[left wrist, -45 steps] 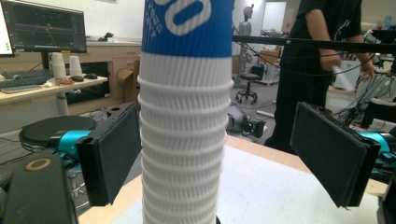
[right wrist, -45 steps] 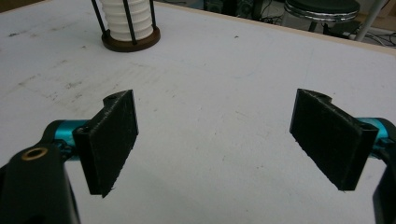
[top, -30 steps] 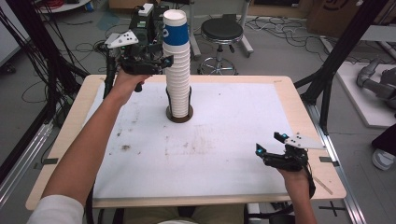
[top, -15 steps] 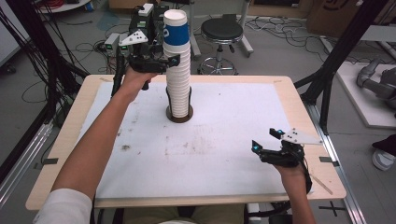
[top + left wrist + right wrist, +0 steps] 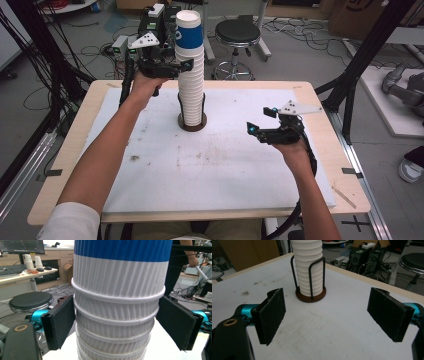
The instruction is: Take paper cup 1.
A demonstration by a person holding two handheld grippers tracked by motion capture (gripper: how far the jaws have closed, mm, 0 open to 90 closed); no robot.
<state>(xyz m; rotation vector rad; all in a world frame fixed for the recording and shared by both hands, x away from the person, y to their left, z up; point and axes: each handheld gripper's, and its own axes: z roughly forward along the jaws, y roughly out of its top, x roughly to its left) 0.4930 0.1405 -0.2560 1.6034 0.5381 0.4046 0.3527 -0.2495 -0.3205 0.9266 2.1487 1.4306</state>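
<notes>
Left gripper stood high beside the stack of cups, its jaws just closing around the stack under the blue cup; the left pad touched, the right one had a small gap. No cup was lifted yet. The stack sat in the holder. Right gripper, jaws wide apart and empty, hung right of the holder.

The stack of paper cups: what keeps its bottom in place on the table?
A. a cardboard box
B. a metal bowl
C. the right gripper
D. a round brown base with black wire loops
D: the stack of paper cups stands on a round brown base with black wire loops rising around it.
</notes>
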